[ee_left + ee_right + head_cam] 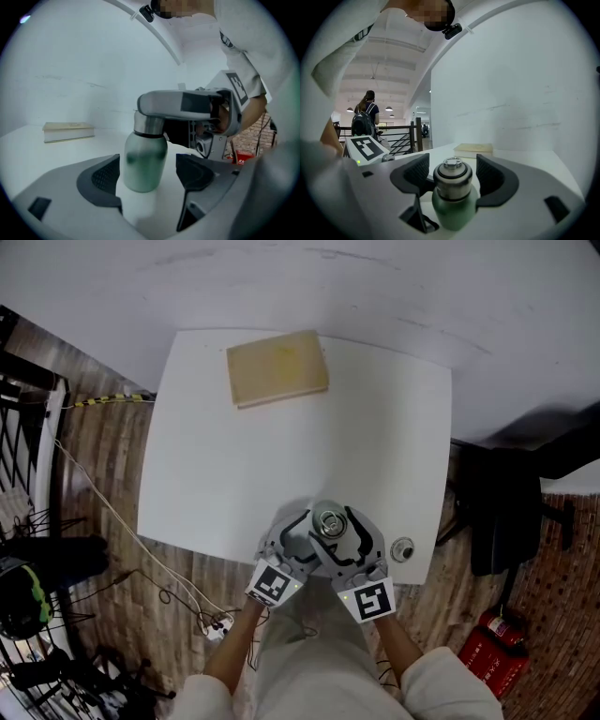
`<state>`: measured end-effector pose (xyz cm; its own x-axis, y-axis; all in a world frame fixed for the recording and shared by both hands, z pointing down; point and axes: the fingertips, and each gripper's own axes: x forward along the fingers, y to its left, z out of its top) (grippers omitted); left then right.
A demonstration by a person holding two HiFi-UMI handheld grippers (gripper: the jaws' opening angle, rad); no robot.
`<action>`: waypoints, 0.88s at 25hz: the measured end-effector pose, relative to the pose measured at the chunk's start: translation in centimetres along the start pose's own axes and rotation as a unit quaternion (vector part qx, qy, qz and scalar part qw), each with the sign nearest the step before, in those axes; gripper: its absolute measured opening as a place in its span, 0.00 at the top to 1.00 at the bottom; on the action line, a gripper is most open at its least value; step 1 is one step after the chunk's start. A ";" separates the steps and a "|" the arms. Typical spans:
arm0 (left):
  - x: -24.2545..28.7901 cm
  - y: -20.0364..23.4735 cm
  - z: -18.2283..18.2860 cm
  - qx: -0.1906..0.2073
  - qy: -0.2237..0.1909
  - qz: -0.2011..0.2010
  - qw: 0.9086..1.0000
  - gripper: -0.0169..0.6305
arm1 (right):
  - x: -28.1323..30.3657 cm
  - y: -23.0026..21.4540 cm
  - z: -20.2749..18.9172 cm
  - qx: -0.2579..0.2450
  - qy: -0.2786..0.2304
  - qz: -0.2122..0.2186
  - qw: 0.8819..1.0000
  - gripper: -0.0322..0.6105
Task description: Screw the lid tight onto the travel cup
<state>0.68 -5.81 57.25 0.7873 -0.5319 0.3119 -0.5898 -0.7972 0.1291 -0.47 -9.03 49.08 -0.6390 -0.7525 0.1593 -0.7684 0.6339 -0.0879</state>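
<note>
A green metal travel cup [328,521] stands near the front edge of the white table [234,474], between both grippers. In the left gripper view its green body [144,161] sits between the jaws of my left gripper [147,176], and a strip of table shows between the cup and each pad. My right gripper [451,171] has its jaws on either side of the steel lid [452,180], with a thin gap at each pad. The right gripper's finger [183,104] crosses the cup's top in the left gripper view. Both grippers are open.
A tan book [277,367] lies flat at the table's far side. A small round metal piece [402,549] rests near the front right corner. A dark chair [511,512] and a red fire extinguisher [492,648] stand on the floor to the right, with cables [141,549] to the left.
</note>
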 end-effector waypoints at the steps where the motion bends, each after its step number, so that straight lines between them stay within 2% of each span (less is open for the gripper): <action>1: -0.7 0.1 0.1 -0.006 -0.004 0.009 1.000 0.43 | -0.3 -0.1 0.3 0.000 0.001 -0.004 1.000 0.50; 7: -4.6 1.2 2.7 -0.024 -0.024 0.062 0.997 0.43 | -3.3 -1.4 3.0 0.006 -0.006 -0.031 0.999 0.56; 13: -7.7 2.7 7.4 -0.031 -0.063 0.112 0.991 0.44 | -6.6 -4.1 4.4 -0.014 0.003 -0.070 0.997 0.70; 14: -8.2 2.9 8.1 -0.030 -0.066 0.116 0.991 0.48 | -6.9 -4.7 4.8 -0.015 0.003 -0.079 0.997 0.75; 17: -9.8 3.3 9.8 -0.019 -0.070 0.131 0.989 0.66 | -8.1 -6.2 6.0 -0.015 0.001 -0.109 0.994 0.80; 20: -11.2 3.6 11.4 -0.011 -0.069 0.149 0.986 0.79 | -9.5 -7.6 7.3 -0.007 -0.004 -0.139 0.990 0.90; 22: -12.1 3.8 12.3 -0.004 -0.068 0.163 0.984 0.87 | -10.4 -8.3 7.9 -0.006 -0.007 -0.152 0.988 0.92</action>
<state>-8.86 -5.97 42.37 0.5720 -0.7932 0.2091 -0.8164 -0.5753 0.0510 12.31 -7.90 40.39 -0.3801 -0.9104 0.1635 -0.9242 0.3811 -0.0259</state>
